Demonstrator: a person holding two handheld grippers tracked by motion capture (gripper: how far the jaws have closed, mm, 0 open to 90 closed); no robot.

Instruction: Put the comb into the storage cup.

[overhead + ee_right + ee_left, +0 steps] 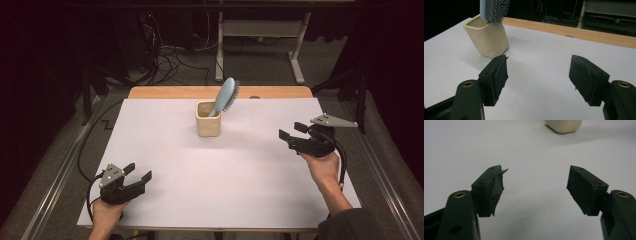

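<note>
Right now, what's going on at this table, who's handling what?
A person holds a two-jaw gripper in each hand, and neither is handling anything. The left gripper sits near the table's front left corner with its jaws open, and the right gripper is at the right side, also open. A blue hairbrush stands handle-down in a cream cup toward the far middle of the white tabletop, leaning on the rim, apart from both grippers.
</note>
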